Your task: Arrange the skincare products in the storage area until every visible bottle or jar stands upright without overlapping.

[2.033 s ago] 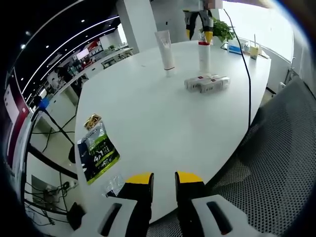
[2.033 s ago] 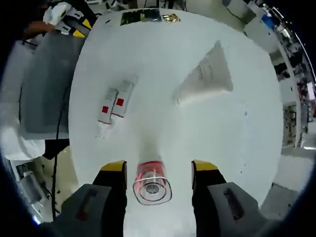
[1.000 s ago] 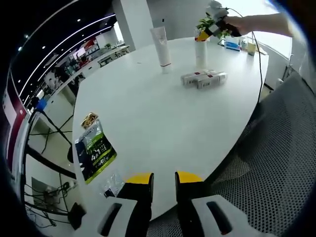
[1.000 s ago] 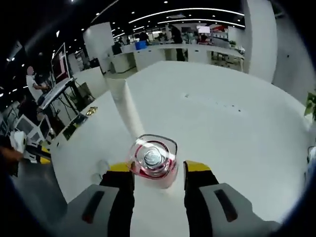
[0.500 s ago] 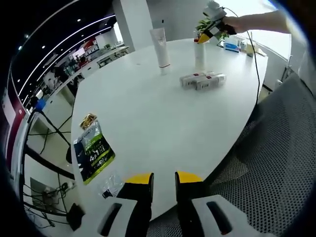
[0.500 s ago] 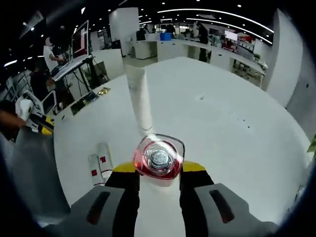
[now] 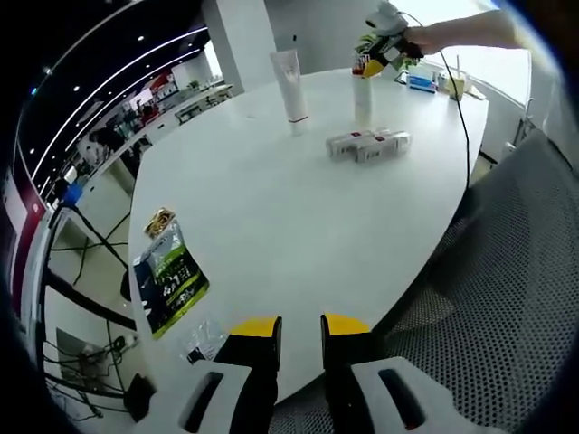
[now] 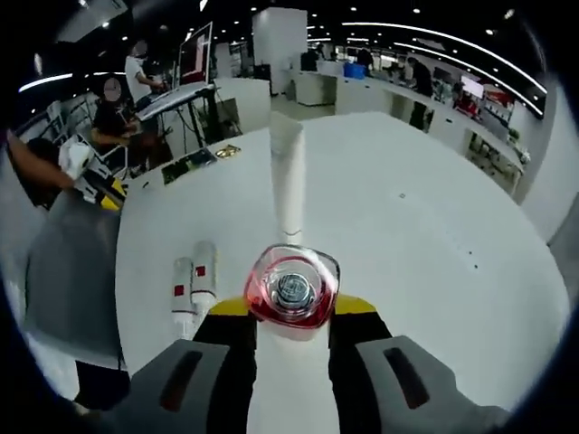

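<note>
In the right gripper view, the right tongs (image 8: 291, 314) pinch a clear bottle (image 8: 291, 291) with a red-tinted, squarish cap, seen from above at the lower centre of the frame, its white body running down between the yellow-tipped jaws. Just beyond it a tall white tube (image 8: 288, 177) stands upright on the white table (image 8: 434, 244), and two small white tubes with red labels (image 8: 193, 283) lie flat side by side, touching, at the lower left. In the left gripper view, the left tongs (image 7: 300, 327) hang at the near table edge at bottom centre, jaws slightly apart and holding nothing. At the upper right, the bottle (image 7: 363, 98) stands upright beside the lying tubes (image 7: 366, 145). A green packet (image 7: 170, 278) lies at the left.
</note>
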A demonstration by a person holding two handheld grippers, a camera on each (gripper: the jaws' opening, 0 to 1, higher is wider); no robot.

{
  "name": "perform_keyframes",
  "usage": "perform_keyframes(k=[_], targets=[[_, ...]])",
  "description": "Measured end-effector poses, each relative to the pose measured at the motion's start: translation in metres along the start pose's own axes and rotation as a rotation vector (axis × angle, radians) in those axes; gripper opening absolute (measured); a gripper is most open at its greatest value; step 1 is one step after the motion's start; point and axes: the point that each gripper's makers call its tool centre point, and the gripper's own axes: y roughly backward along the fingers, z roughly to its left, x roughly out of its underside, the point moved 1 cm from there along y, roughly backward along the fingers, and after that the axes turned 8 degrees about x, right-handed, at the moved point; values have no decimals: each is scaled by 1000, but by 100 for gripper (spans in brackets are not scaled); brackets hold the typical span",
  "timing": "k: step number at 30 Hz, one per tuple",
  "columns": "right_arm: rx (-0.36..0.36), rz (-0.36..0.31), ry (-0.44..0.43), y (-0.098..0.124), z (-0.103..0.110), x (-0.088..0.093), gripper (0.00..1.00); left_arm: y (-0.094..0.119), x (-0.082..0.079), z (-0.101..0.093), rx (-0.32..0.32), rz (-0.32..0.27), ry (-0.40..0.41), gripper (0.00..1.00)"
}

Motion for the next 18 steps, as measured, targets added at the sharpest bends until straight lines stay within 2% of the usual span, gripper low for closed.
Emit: perform_keyframes(k=[1, 5, 7, 8, 11, 14, 16, 17, 18], targets=[[-25, 5, 40, 0, 1, 0, 27, 0, 0, 0, 0, 3, -2, 18], [-82, 15, 102, -1, 1, -1, 27, 0, 0, 0, 1, 3, -1, 18], [-94, 19, 102, -2, 0, -2, 27, -1, 1, 0, 2, 5, -1, 18], [-114, 21, 140, -2, 3, -2, 27, -1, 1, 0, 3, 5, -2, 18], [-145, 25, 160, -4, 2, -3, 27, -1, 1, 0, 3, 7, -1, 18], [-138, 38, 173, -5, 0, -2, 28, -2, 3, 0, 2, 13, 0, 18], [-113, 28, 100, -6, 0, -3, 29, -2, 2, 0, 2, 10, 1, 18], [-72, 35, 20, -7, -3, 0, 31, -2, 2, 1, 2, 8, 1, 18], [-56, 34, -18, -9, -4, 2, 36, -2, 2, 1, 1, 8, 2, 18]])
